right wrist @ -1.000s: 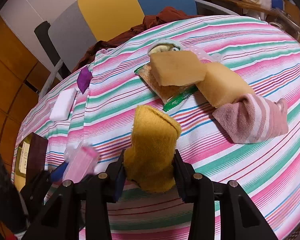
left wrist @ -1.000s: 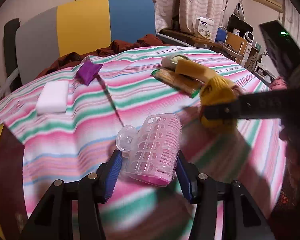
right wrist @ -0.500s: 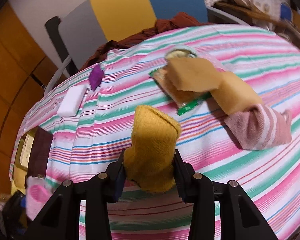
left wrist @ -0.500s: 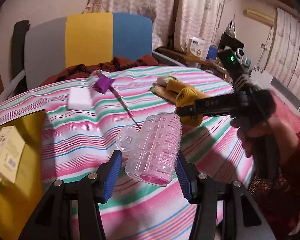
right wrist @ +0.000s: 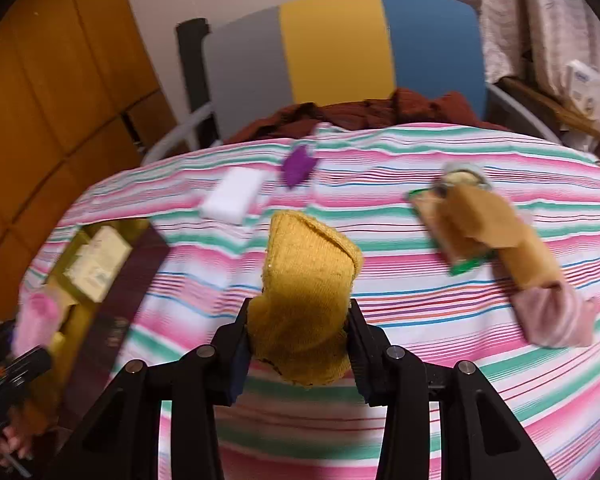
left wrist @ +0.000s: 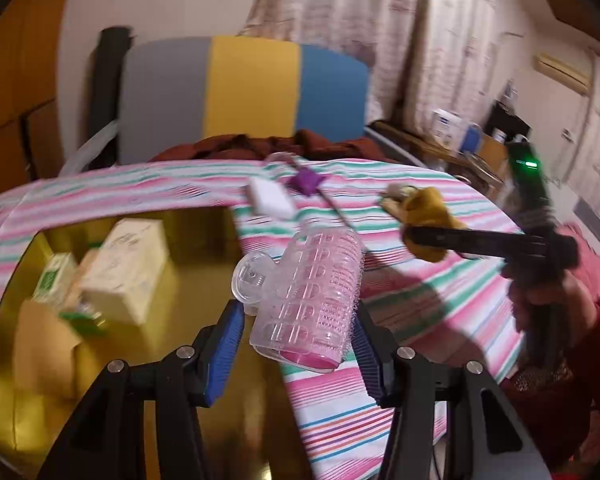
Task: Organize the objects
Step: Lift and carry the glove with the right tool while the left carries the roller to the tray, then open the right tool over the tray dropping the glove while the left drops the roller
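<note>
My left gripper (left wrist: 298, 344) is shut on a clear pink hair roller (left wrist: 312, 296) and holds it in the air over the edge of a yellow box (left wrist: 32, 360) left of the striped table (left wrist: 400, 320). My right gripper (right wrist: 298, 350) is shut on a mustard-yellow sock (right wrist: 306, 300) above the table (right wrist: 420, 320). The right gripper and its sock (left wrist: 428, 216) also show in the left wrist view. The left gripper with the roller (right wrist: 36, 320) shows blurred at the lower left of the right wrist view.
The yellow box (right wrist: 66, 328) holds cream cartons (left wrist: 128, 264). On the table lie a white sponge (right wrist: 232, 194), a purple piece (right wrist: 296, 166), tan cloths on a green-edged packet (right wrist: 484, 232) and a pink striped sock (right wrist: 552, 316). A grey, yellow and blue chair (right wrist: 340, 52) stands behind.
Both grippers have swung left with their loads. The left gripper and roller have come from over the table to over the yellow box. The right gripper and sock have followed toward the table's left part.
</note>
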`<state>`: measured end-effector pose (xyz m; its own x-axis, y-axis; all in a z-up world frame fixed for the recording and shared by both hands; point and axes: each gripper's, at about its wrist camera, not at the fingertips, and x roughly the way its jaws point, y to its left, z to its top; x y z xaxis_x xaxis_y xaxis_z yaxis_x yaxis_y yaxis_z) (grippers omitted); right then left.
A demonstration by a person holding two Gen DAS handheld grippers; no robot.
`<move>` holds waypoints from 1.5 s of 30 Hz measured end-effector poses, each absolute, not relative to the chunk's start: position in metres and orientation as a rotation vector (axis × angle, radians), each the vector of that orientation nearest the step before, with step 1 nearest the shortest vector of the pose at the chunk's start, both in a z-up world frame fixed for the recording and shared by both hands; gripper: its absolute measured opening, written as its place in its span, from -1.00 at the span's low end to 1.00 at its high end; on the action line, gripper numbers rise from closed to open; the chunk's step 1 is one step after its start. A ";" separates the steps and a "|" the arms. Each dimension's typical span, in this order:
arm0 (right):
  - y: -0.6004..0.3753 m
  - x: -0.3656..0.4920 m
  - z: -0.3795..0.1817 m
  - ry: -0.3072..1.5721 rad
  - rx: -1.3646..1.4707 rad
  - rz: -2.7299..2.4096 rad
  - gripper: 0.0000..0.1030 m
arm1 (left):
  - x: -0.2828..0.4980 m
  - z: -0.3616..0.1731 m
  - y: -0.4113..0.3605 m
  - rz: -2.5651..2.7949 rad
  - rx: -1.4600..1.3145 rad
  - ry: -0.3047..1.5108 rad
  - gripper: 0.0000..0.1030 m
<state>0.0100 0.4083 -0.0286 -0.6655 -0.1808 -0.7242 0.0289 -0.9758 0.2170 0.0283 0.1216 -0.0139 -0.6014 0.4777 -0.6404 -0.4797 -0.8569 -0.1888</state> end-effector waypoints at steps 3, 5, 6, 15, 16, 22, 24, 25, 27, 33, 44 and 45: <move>0.380 0.015 -0.018 -0.290 1.176 -2.696 -0.17 | 0.021 -0.020 0.098 2.456 -1.011 -0.028 0.04; 0.355 0.019 -0.007 -0.261 1.128 -2.660 -0.17 | 0.019 -0.025 0.086 2.471 -1.040 -0.041 0.04; 0.344 0.020 -0.004 -0.255 1.111 -2.641 -0.17 | 0.018 -0.028 0.077 2.481 -1.064 -0.046 0.04; 0.235 0.016 0.008 -0.205 1.089 -2.413 -0.17 | 0.005 -0.053 0.015 2.396 -1.325 -0.116 0.04; 0.224 0.014 0.006 -0.197 1.101 -2.394 -0.17 | 0.004 -0.055 0.011 2.388 -1.346 -0.105 0.04; 0.174 -0.006 -0.014 -0.210 1.214 -2.275 -0.17 | -0.002 -0.065 -0.018 2.393 -1.465 0.026 0.05; 0.162 -0.012 -0.022 -0.214 1.251 -2.240 -0.17 | -0.005 -0.070 -0.025 2.400 -1.506 0.033 0.04; 0.155 -0.016 -0.027 -0.210 1.267 -2.227 -0.17 | -0.006 -0.072 -0.028 2.407 -1.518 0.037 0.05; 0.143 -0.023 -0.036 -0.203 1.310 -2.203 -0.17 | -0.006 -0.075 -0.038 2.419 -1.542 0.035 0.04; 0.122 -0.044 -0.062 -0.271 1.418 -2.128 -0.12 | -0.003 -0.071 -0.044 2.467 -1.519 0.067 0.05; 0.132 -0.043 -0.051 -0.418 1.341 -2.197 0.42 | 0.014 -0.054 -0.048 2.598 -1.488 0.112 0.19; 0.133 -0.042 -0.049 -0.416 1.333 -2.204 0.42 | 0.015 -0.052 -0.047 2.608 -1.473 0.105 0.19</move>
<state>-0.0415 0.1326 -0.0487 -0.3757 -0.5808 -0.7222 0.2773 -0.8140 0.5104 0.0147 -0.0468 -0.0522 -0.5091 0.0914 -0.8559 -0.1596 -0.9871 -0.0105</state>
